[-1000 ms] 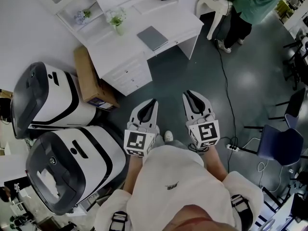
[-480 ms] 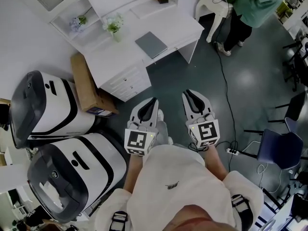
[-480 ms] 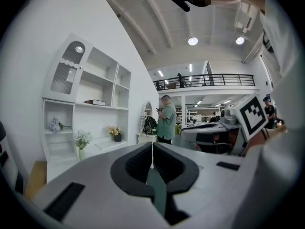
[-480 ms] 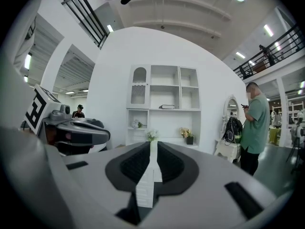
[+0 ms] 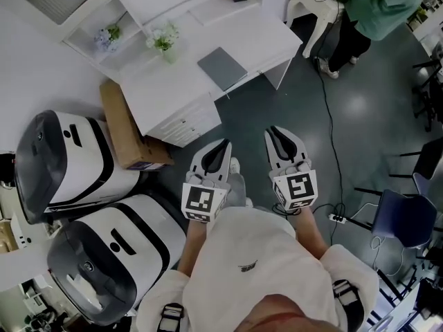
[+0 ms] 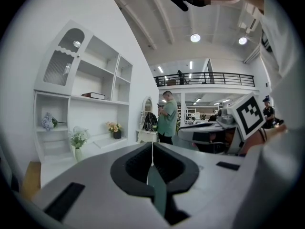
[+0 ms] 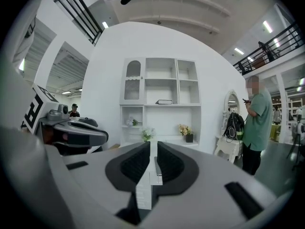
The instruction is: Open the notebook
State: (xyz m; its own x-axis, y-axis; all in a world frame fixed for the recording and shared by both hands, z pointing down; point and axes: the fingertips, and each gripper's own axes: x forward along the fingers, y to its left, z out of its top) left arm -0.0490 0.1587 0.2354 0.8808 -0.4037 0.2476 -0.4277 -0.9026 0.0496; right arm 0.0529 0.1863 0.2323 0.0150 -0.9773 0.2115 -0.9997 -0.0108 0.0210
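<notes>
Notebook (image 5: 222,68), grey and closed, lies flat on the white bench (image 5: 173,92) in the far part of the head view, toward the bench's right end, with a small vase of flowers (image 5: 163,39) to its left. Nearer, over the dark floor (image 5: 346,109), the left tongs (image 5: 223,144) and the right tongs (image 5: 272,130) sit side by side and point toward the bench, well apart from the notebook. A cardboard box (image 5: 124,126) leans against the bench's left side, and a person in green (image 5: 377,9) stands at the far right. In the left gripper view the left tongs (image 6: 152,148) have their jaws pressed together with only a hairline between them, and nothing is held; white shelves (image 6: 95,104) stand to the far left. In the right gripper view the right tongs (image 7: 153,149) show a narrow gap between the jaws, with nothing in it, and the shelves (image 7: 162,94) rise straight ahead.
</notes>
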